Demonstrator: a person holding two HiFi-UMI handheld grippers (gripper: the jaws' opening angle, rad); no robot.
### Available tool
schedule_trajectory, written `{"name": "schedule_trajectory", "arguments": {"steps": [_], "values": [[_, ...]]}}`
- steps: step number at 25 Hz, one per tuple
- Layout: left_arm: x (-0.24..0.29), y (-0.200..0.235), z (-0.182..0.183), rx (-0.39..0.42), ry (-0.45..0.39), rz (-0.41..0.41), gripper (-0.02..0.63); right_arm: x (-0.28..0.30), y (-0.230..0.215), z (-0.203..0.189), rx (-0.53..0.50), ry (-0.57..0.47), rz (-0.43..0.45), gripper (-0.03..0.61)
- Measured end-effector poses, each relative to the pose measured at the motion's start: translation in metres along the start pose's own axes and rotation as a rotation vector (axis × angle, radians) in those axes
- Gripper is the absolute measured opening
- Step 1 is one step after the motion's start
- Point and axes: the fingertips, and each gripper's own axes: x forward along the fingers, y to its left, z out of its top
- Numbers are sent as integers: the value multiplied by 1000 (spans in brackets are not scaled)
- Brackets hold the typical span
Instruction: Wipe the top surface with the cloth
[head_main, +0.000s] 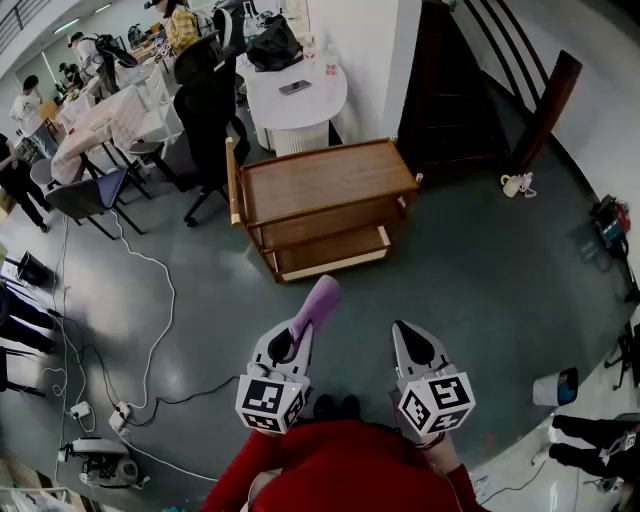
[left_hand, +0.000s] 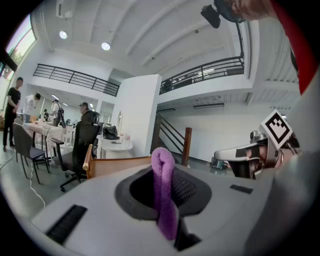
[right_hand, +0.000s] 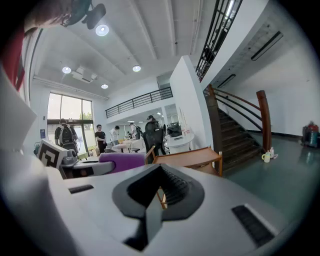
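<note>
A wooden three-shelf cart (head_main: 325, 180) stands on the grey floor ahead of me, its top bare. My left gripper (head_main: 298, 335) is shut on a purple cloth (head_main: 318, 303) that sticks up and forward past the jaws, well short of the cart. In the left gripper view the cloth (left_hand: 164, 190) hangs folded between the dark pads, with the cart (left_hand: 117, 165) behind. My right gripper (head_main: 402, 330) is alongside, shut with nothing in it. In the right gripper view the cart top (right_hand: 187, 157) lies beyond the right gripper (right_hand: 159, 195), and the cloth (right_hand: 122, 161) shows at left.
A round white table (head_main: 295, 95) and a black office chair (head_main: 205, 110) stand behind the cart. A dark staircase (head_main: 450, 70) rises at back right. Cables (head_main: 150, 300) and a power strip (head_main: 120, 415) lie on the floor at left. People work at tables far left.
</note>
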Motion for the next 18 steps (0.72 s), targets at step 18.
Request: {"name": "schedule_trajectory", "arguments": {"steps": [18], "values": [[-8, -2, -6, -36, 29, 33, 48, -16, -16, -4, 29, 14, -25, 3]]}}
